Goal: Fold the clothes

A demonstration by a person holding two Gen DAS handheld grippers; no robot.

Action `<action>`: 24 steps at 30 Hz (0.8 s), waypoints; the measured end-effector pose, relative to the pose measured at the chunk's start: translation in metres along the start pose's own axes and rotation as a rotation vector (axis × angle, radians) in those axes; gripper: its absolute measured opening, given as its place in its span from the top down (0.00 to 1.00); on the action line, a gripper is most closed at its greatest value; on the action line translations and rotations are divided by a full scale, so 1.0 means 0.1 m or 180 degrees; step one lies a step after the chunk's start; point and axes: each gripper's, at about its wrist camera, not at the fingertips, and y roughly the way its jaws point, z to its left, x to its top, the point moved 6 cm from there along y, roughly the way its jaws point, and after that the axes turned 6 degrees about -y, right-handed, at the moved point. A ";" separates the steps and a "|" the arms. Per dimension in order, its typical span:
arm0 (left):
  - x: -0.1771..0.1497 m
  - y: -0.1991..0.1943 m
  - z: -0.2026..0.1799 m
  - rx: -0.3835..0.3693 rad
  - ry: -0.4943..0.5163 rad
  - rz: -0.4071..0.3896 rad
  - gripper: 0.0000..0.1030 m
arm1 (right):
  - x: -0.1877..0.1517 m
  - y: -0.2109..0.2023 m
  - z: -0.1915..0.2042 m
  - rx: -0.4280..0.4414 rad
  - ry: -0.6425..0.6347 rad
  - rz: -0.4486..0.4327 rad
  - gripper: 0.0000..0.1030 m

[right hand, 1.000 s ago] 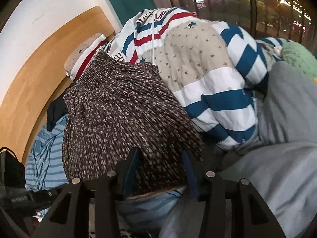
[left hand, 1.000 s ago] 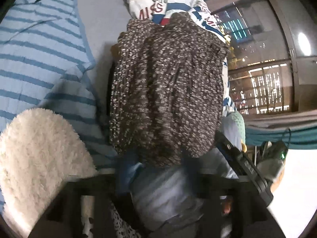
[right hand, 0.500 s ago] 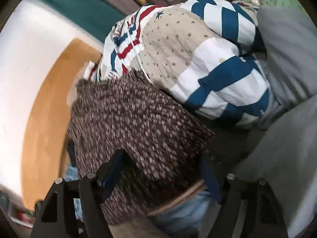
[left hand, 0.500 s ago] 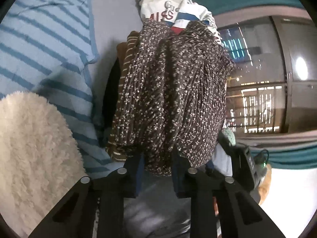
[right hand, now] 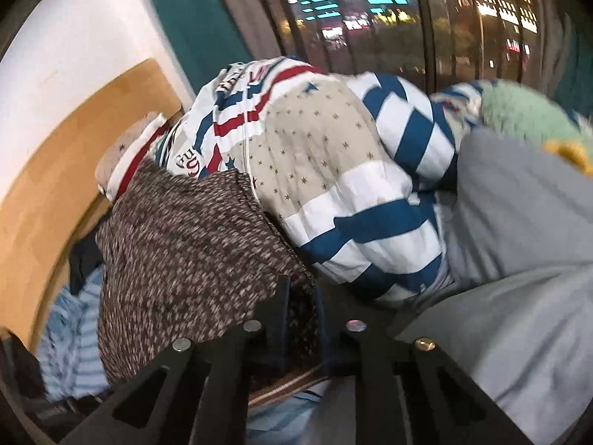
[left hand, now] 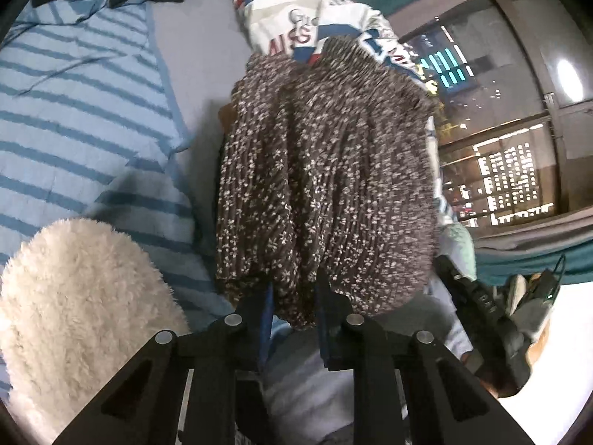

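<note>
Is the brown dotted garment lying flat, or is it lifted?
Lifted: the brown dotted garment hangs bunched in pleats, pinched by the left gripper and the right gripper.

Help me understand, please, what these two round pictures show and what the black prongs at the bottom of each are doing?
There is no robot here: a person holds a hand-held gripper in each hand, and each carries a wide-angle camera looking forward along its two black fingers. One picture comes from the left gripper, the other from the right gripper.

Both have their fingers closed on the edge of the same dark brown pleated garment with small white flowers, which they hold between them for folding.

Around it, on a grey sheet, lie a light blue striped cloth, a fluffy cream fleece item, and a bundled quilt in white, blue and red with small stars. A wooden headboard stands behind, and a window shows city lights at night.
</note>
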 end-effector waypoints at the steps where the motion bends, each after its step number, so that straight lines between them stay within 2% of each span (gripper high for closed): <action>1: 0.03 -0.03 0.00 -0.0065 -0.0042 0.0000 0.80 | -0.02 -0.01 0.02 0.0001 -0.0021 0.0010 0.78; 2: 0.05 -0.05 0.03 -0.0117 -0.0093 0.0015 0.80 | -0.04 -0.02 0.04 0.0003 -0.0042 0.0021 0.67; 3: 0.08 -0.04 0.06 -0.0146 -0.0141 0.0046 0.80 | -0.06 -0.03 0.05 0.0004 -0.0063 0.0031 0.62; 6: 0.14 0.00 0.18 -0.0236 -0.0293 0.0145 0.74 | -0.11 -0.07 0.11 0.0008 -0.0127 0.0063 0.60; 8: 0.15 0.08 0.25 -0.0304 -0.0421 0.0233 0.66 | -0.15 -0.09 0.14 0.0010 -0.0169 0.0084 0.55; 10: 0.16 0.15 0.31 -0.0390 -0.0549 0.0331 0.45 | -0.18 -0.10 0.16 0.0011 -0.0173 0.0091 0.52; 12: 0.12 0.16 0.31 -0.0506 -0.0587 0.0473 0.37 | -0.20 -0.10 0.16 0.0113 -0.0108 0.0136 0.42; 16: 0.05 0.14 0.29 -0.0542 -0.0571 0.0523 0.37 | -0.28 -0.04 0.22 0.0568 0.0095 0.0282 0.36; 18: 0.00 0.24 0.29 -0.0576 -0.0657 0.0506 0.38 | -0.32 0.02 0.26 0.0758 0.0181 0.0334 0.26; 20: -0.02 0.30 0.34 -0.0533 -0.0715 0.0470 0.55 | -0.34 0.09 0.28 0.0766 0.0235 0.0351 0.26; 21: -0.02 0.29 0.36 -0.0501 -0.0707 0.0447 0.59 | -0.34 0.10 0.29 0.0746 0.0243 0.0336 0.26; 22: 0.00 0.27 0.37 -0.0474 -0.0659 0.0421 0.68 | -0.34 0.11 0.30 0.0709 0.0176 0.0314 0.29; 24: 0.05 0.20 0.38 -0.0361 -0.0509 0.0376 0.75 | -0.31 0.10 0.33 0.0615 -0.0030 0.0266 0.54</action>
